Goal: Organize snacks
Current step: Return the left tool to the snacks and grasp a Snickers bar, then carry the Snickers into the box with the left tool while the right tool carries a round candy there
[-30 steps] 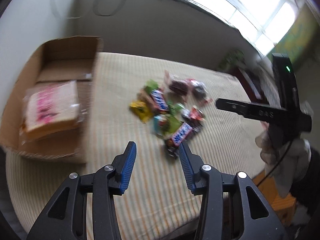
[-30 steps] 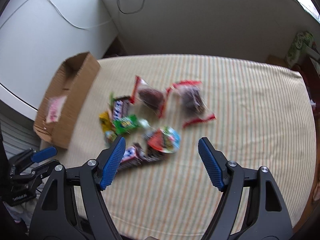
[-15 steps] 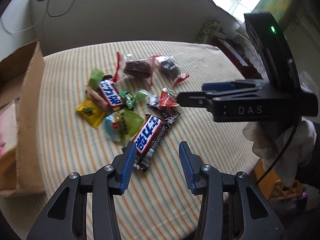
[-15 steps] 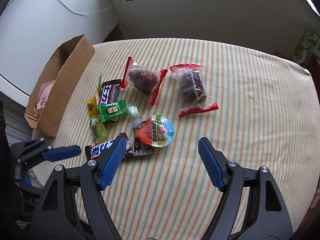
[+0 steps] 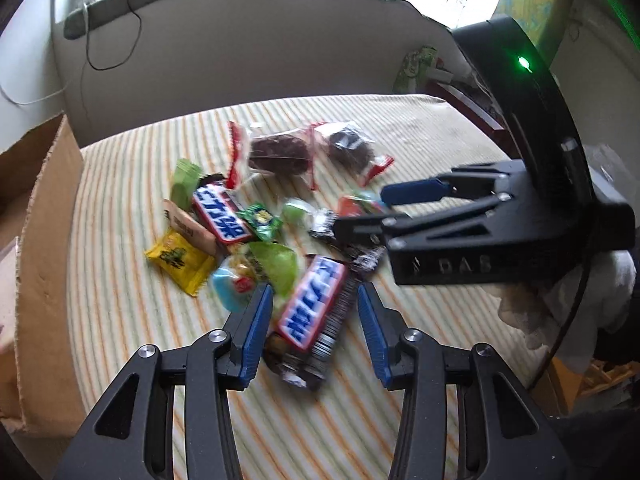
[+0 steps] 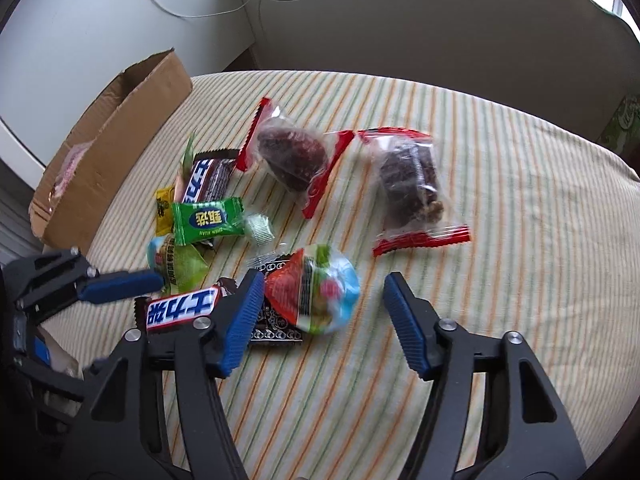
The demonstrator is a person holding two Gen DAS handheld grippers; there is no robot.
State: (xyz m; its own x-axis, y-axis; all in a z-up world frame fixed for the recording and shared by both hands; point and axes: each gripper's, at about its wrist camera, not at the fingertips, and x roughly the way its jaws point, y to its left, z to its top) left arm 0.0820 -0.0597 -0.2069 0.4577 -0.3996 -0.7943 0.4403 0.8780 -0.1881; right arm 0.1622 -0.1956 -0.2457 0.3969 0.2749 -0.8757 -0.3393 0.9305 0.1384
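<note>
Left gripper [image 5: 314, 316]: jaws spread, straddling near Snickers bar [image 5: 312, 300], no pinch yet.
Right gripper [image 6: 320, 316]: jaws spread wide, over jelly cup [image 6: 316, 290], holding nothing.
Snack pile: loose mid-cloth [image 6: 520, 200]; box [image 6: 116, 128] at left edge, well apart.
Step, judged: first picks, nothing secured.
Next: lower, close across bar width; avoid snagging dark wrapper [image 6: 276, 320] beneath.

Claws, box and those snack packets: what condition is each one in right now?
Left claw: open, straddling the near candy bar.
Right claw: open, holding nothing.
Cardboard box: open-topped, a pink-printed packet inside.
Two red-edged clear packets: sealed, lying flat.
Green candy: wrapped.
</note>
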